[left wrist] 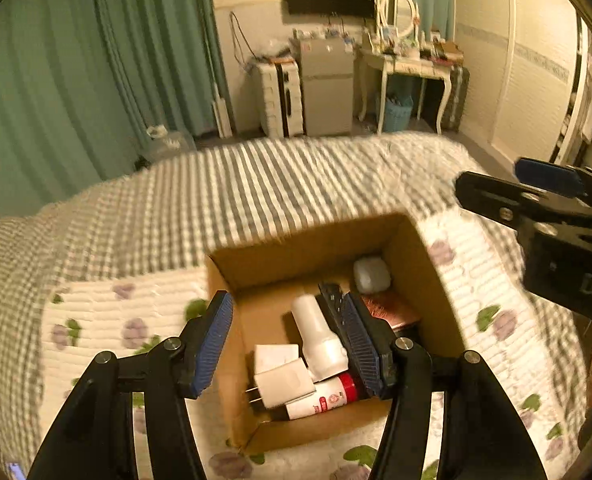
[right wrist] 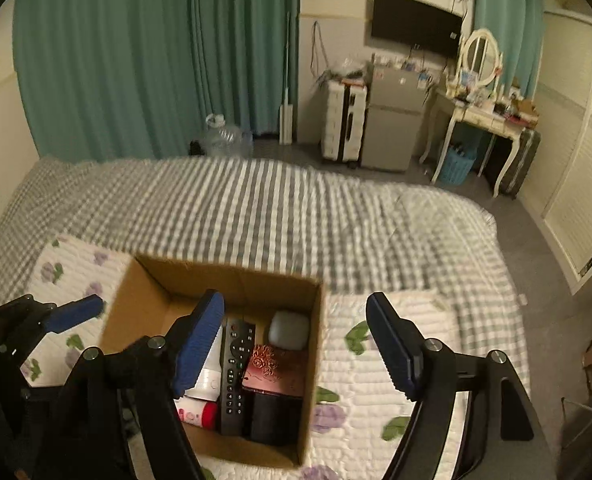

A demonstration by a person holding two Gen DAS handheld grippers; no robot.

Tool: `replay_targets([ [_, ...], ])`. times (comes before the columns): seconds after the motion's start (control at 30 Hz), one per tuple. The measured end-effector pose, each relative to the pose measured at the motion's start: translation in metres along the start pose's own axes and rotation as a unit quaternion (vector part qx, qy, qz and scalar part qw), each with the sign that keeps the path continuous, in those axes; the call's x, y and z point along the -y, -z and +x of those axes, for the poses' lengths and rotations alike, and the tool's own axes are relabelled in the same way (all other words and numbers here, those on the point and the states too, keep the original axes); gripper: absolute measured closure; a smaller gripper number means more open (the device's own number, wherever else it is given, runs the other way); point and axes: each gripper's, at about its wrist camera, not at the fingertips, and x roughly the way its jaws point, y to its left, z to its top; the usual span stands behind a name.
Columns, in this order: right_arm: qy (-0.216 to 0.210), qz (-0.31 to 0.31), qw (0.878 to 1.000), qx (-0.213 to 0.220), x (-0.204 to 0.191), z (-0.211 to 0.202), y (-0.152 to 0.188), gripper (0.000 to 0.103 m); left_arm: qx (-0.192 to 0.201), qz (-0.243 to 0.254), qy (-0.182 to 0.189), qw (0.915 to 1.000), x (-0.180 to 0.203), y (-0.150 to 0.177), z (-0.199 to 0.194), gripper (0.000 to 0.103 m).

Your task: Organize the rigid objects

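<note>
Left gripper point(left wrist: 292, 344) is spread wide w/ nothing between the blue pads, hanging right over the cardboard box point(left wrist: 256, 260). Its left finger sits over the box's left wall, right finger is down over the stuff inside. Right gripper point(right wrist: 299, 344) is spread apart too, nothing in it: left finger over the box interior, right finger out past the box's right wall, over the quilt. Each gripper shows up at the edge of the other's cam.

Box is open-topped and sits on a white floral quilt point(right wrist: 375, 380), which is laid on a grey/white striped bedspread point(right wrist: 276, 208).

Inside the box, packed pretty tight:
- black remote point(right wrist: 236, 376) lying lengthwise in the middle, buttons up
- white bottle-ish thing point(left wrist: 321, 340) just beside the remote
- white tube w/ red band point(left wrist: 327, 396) at the near end, lying on its side
- white plug adapter point(left wrist: 284, 384), prongs pointing left, partly on top of the tube; another white block right behind it
- small white rounded case point(right wrist: 288, 330) in the far corner
- reddish flat box w/ a gold pattern point(right wrist: 276, 368) next to the remote, w/ smth dark in front of it, can't tell what

Background: teal curtains point(right wrist: 136, 60), wall TV point(right wrist: 415, 24), small grey fridge point(right wrist: 391, 120), white dressing table w/ oval mirror point(right wrist: 479, 116), clear water jug point(right wrist: 224, 136) on the floor.
</note>
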Motion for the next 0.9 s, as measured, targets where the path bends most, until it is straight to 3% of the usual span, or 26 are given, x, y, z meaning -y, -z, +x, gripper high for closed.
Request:
replay_targets([
  [0.27, 0.017, -0.004, 0.998, 0.067, 0.000, -0.125, -0.015, 0.023, 0.077, -0.014, -0.007, 0.9969, -0.003, -0.022, -0.112, 0.039],
  [0.53, 0.020, 0.003, 0.993, 0.119, -0.003, -0.222, -0.002, 0.019, 0.141, -0.013, -0.005, 0.9899, -0.003, -0.013, -0.208, 0.036],
  [0.77, 0.024, 0.006, 0.989, 0.148, -0.009, -0.270, 0.018, 0.010, 0.167, -0.024, 0.011, 0.9856, -0.003, 0.014, -0.245, 0.031],
  [0.9, 0.026, 0.005, 0.987, 0.158, -0.013, -0.277, 0.035, 0.005, 0.186, -0.021, 0.006, 0.9823, -0.002, 0.034, -0.251, 0.029],
])
